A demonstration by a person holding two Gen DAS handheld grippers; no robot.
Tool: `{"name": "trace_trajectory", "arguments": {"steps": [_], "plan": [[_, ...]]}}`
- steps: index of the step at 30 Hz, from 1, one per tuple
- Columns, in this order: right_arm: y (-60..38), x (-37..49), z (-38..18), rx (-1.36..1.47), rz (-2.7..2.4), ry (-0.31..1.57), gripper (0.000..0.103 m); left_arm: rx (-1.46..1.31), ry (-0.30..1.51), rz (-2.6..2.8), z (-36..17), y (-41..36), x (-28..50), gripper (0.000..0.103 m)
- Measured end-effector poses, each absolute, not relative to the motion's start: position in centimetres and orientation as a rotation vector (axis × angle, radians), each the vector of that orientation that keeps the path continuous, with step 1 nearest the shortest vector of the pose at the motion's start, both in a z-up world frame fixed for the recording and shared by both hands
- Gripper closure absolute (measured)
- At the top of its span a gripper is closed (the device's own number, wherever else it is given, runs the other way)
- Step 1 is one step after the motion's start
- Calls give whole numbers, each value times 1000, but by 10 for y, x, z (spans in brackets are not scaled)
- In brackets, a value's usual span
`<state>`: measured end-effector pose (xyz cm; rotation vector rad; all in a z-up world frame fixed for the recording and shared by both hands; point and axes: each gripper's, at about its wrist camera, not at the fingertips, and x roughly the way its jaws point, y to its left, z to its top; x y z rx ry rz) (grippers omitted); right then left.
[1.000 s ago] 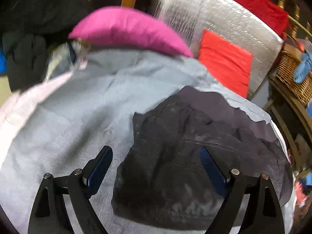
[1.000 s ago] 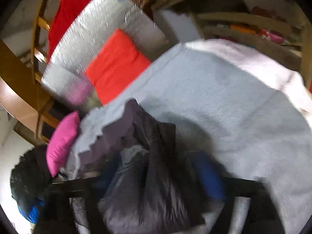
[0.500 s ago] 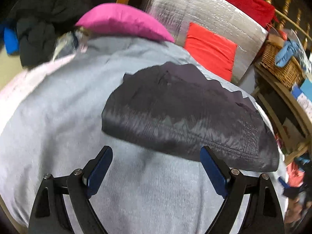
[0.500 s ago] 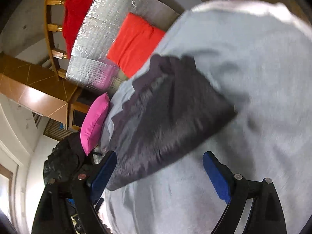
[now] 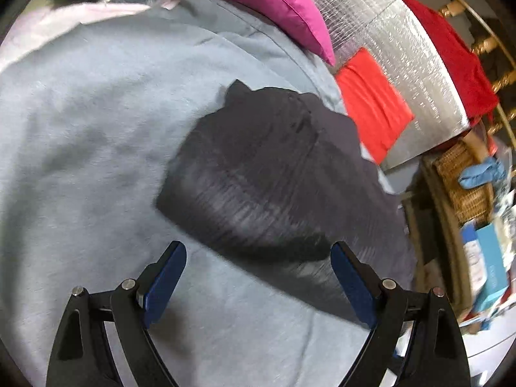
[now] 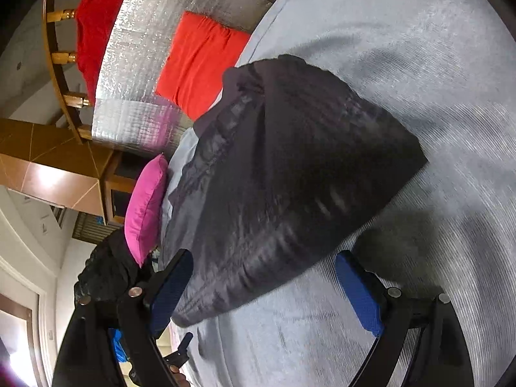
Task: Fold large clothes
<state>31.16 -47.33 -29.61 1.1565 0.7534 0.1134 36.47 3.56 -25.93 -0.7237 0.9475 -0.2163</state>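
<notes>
Dark garment (image 5: 274, 174) folded on grey sheet (image 5: 80, 145); both hand-held grippers empty, jaws wide.

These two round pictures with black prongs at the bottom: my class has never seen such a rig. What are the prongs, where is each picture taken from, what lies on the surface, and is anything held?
Each picture comes from a fisheye camera mounted on a hand-held gripper that a person carries, one in each hand. The black prongs with blue pads are its two fingers. The left hand-held gripper shows in the left wrist view, the right hand-held gripper in the right wrist view. Both look down at the same dark garment, lying folded on a grey-blue cover. At its far edge are a pink cushion and a red cushion against a silver quilted sheet. Both grippers stand open and hold nothing.
</notes>
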Motion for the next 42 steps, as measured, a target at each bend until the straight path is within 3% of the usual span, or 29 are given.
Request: {"name": "trace_trajectory", "arguments": {"steps": [8, 15, 18, 20, 27, 31, 42], "plan": [[-489, 338, -307, 1221, 55, 697, 11, -925, 933, -222, -281, 38, 390, 12], [-497, 358, -310, 1194, 10, 611, 11, -893, 889, -182, -282, 32, 408, 13], [-499, 362, -310, 1168, -9, 609, 20, -887, 865, -159, -281, 33, 413, 25], [-499, 365, -310, 1144, -30, 623, 35, -880, 850, -158, -280, 32, 416, 34], [-490, 366, -293, 1012, -36, 626, 61, -820, 815, -167, -269, 31, 408, 61], [-487, 354, -282, 981, -37, 601, 64, -822, 802, -179, -261, 34, 397, 67], [-491, 302, -275, 979, -7, 627, 65, -761, 827, -182, -252, 42, 332, 68]]}}
